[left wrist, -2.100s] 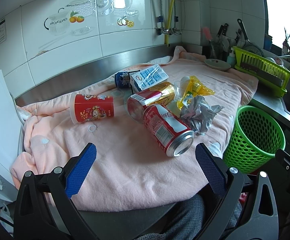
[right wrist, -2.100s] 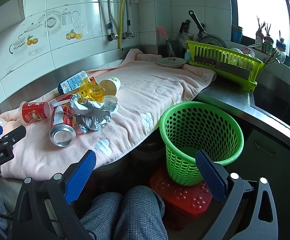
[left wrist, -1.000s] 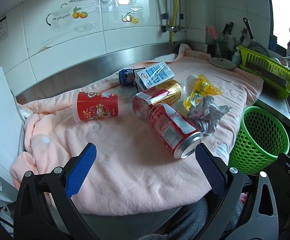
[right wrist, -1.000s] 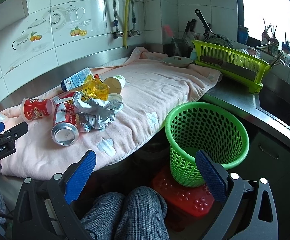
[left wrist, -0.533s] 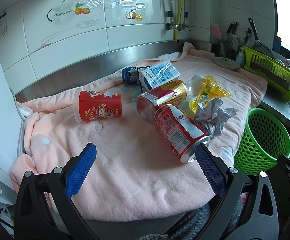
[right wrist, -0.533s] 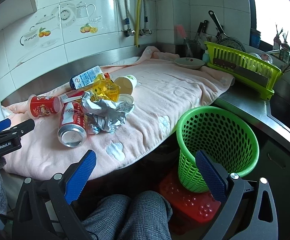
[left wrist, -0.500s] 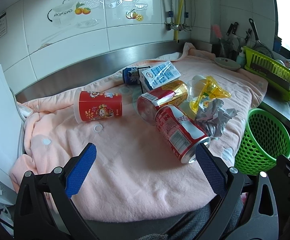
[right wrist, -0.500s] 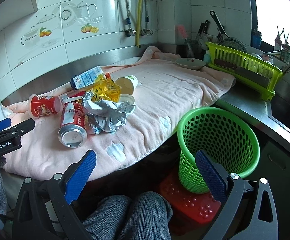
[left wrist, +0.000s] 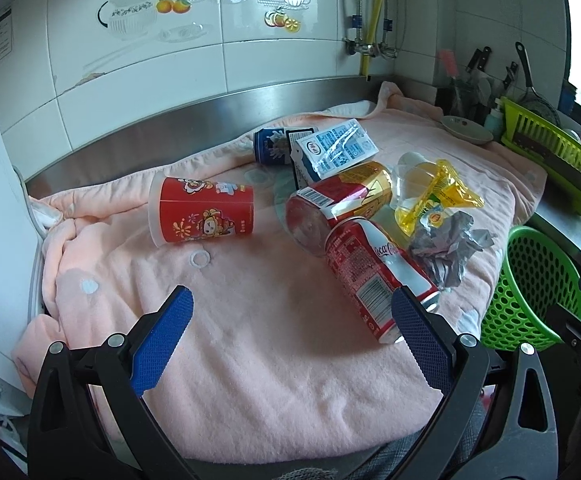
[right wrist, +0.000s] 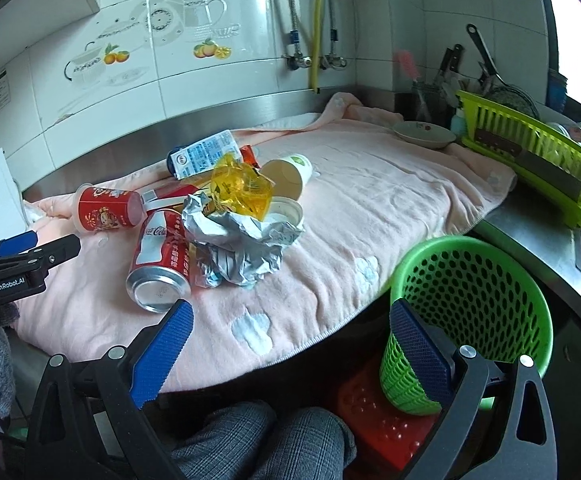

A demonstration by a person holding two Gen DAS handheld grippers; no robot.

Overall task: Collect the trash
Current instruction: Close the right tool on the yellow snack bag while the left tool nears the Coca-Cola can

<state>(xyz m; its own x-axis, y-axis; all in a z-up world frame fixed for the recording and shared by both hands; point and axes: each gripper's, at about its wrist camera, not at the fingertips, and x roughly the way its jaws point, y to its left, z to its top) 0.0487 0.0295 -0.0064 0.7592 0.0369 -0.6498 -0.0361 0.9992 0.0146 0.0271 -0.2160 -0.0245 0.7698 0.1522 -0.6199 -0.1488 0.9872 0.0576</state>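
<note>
Approach stage, nothing picked up yet.
Both grippers hung wide open and empty: left gripper point(left wrist: 290, 320) low over the pink towel point(left wrist: 250, 340), right gripper point(right wrist: 290, 332) off the table edge. Trash pile sat mid-towel, cola can point(left wrist: 374, 268) nearest my left fingers point(left wrist: 418, 336), green basket point(right wrist: 470, 300) below the edge. I judged the next move: straddle the can, close, carry to basket.
</note>
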